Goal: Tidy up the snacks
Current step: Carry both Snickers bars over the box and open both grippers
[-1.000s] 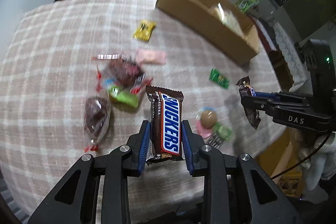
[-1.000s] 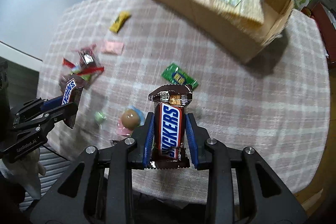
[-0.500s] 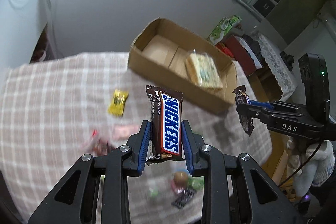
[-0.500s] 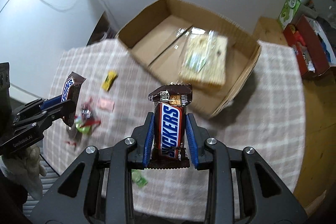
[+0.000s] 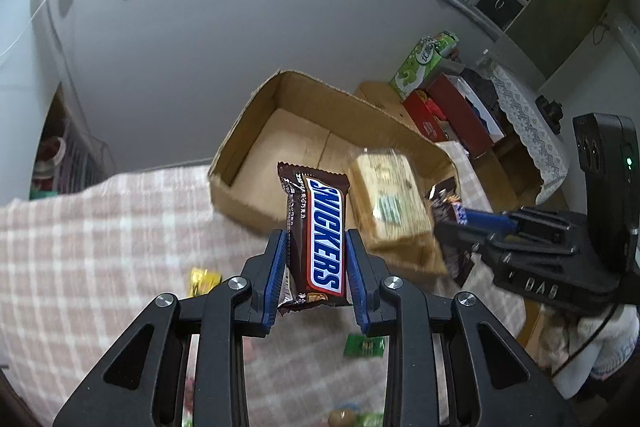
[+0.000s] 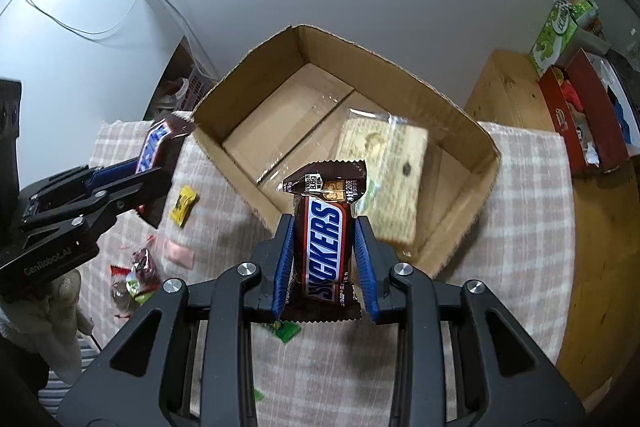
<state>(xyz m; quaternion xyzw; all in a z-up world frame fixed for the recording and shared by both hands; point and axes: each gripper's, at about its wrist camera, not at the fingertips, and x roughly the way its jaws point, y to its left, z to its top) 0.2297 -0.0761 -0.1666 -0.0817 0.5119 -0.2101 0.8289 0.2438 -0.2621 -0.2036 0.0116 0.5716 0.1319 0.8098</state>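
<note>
The left claw holds a bar upright between its blue ribbed pads; the right claw grips a second bar the same way. Both hang just before the box, above the checked counter. The glossy wrappers are slippery, so a bar may slide out, or catch the stiff cardboard rim and fall outside. A soft clear-wrapped cake already lies inside.

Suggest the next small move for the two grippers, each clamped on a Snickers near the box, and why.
Probably carry both a little further forward over the cardboard box, then open. The left gripper and right gripper each clamp a Snickers bar, left, right. The box sits just ahead, holding only a wrapped cracker pack, so the floor beside it is free.
</note>
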